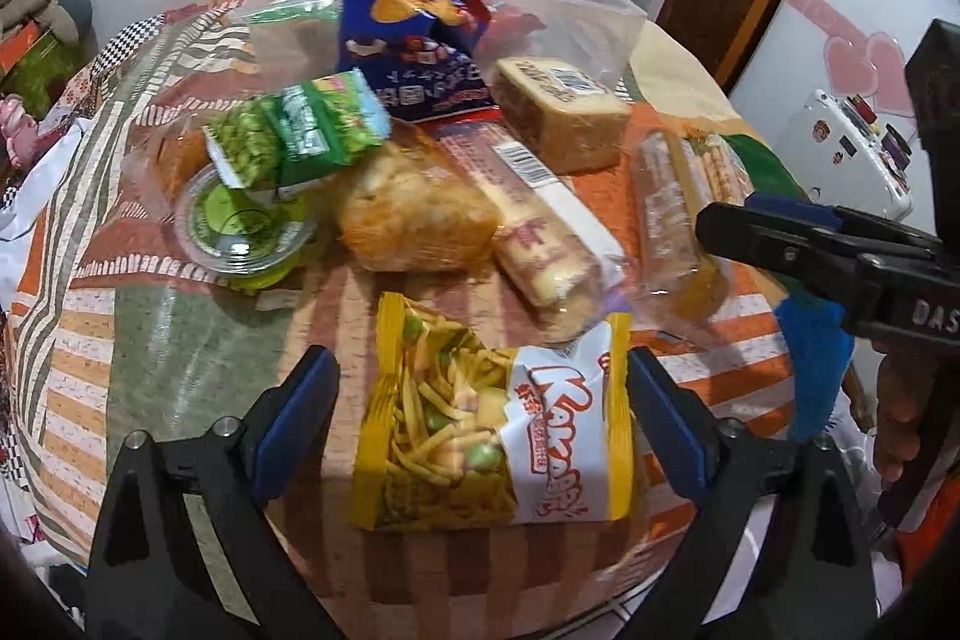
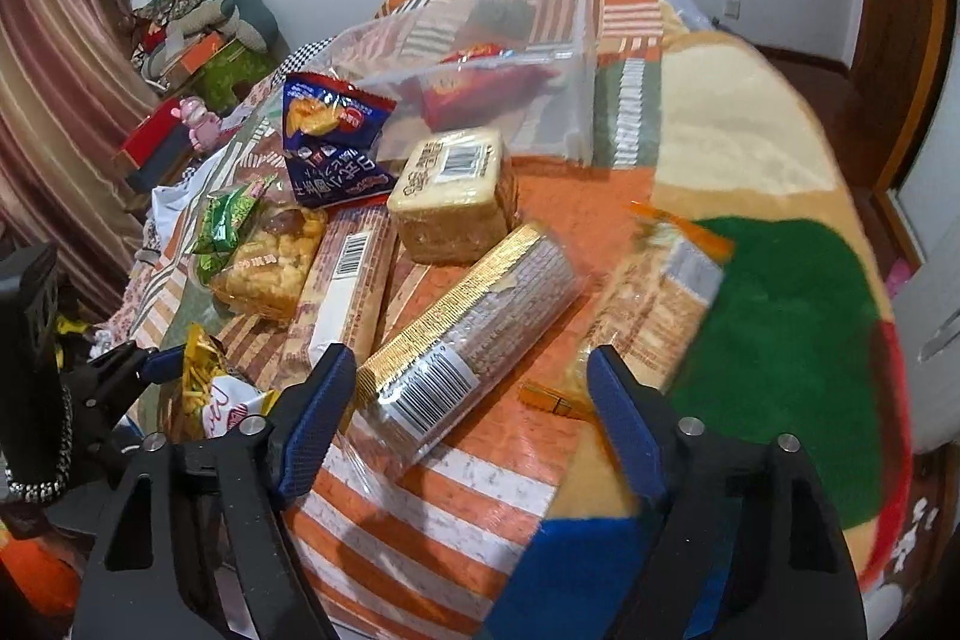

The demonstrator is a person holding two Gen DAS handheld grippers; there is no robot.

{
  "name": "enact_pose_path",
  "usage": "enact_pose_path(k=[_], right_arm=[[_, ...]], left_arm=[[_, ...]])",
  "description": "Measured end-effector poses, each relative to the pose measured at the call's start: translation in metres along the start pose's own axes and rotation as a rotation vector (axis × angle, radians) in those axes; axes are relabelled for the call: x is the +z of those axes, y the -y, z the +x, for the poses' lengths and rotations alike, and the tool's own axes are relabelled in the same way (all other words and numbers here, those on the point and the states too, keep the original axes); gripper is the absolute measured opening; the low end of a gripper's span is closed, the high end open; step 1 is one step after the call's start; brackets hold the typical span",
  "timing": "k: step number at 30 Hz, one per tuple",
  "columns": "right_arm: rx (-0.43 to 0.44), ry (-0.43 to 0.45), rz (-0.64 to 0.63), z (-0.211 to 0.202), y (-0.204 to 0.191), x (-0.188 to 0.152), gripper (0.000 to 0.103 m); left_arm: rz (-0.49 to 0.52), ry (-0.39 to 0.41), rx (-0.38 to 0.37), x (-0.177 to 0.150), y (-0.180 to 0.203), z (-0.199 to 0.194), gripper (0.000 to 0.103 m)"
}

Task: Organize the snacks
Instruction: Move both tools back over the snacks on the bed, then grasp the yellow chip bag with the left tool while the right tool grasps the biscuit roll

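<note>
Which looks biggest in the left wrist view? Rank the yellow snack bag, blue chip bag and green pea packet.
1. yellow snack bag, though it lies nearest the camera
2. blue chip bag
3. green pea packet

One clear bin [image 2: 576, 40], one green cup [image 1: 240, 226], two grippers [image 1: 480, 424].

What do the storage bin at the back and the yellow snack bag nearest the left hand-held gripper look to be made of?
Storage bin: apparently clear rigid plastic; the patterned cloth and a red packet show through its straight walls. Yellow snack bag: glossy printed plastic film, probably, with a crinkled surface and glare.
</note>
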State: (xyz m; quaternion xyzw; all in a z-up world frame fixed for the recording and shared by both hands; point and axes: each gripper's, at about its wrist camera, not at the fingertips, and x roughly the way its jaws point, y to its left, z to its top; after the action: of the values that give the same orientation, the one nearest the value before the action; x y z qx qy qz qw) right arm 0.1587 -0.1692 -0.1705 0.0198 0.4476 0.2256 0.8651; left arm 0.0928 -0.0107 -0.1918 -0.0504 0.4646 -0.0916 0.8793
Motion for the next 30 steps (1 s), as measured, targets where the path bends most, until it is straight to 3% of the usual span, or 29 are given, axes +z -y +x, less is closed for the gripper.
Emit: enact_pose_path(k=[11,13,15,24,30], right_arm=[[0.048,-0.067,0.044,0.025,-0.002,0.000,0.071],[0.069,-0.067,0.071,0.023,0.004,-0.001,0.068],[0.049,-0.055,0.056,0.019,0.007,-0.002,0.056],[0.053,-0.039,0.046,0.006,0.025,-0.005,0.040],[0.035,-0.012,0.074,-0.004,0.032,-0.004,0.034]], left_arm=[[0.046,0.038,0.031,-0.001,-0.007,-0.002,0.043],[0.048,0.037,0.024,0.000,-0.009,-0.004,0.042],[0.037,0.039,0.013,0.001,-0.012,-0.007,0.040],[0.024,0.069,-0.003,0.003,-0.014,-0.022,0.034],[0.021,0.109,-0.009,0.008,-0.010,-0.038,0.034]])
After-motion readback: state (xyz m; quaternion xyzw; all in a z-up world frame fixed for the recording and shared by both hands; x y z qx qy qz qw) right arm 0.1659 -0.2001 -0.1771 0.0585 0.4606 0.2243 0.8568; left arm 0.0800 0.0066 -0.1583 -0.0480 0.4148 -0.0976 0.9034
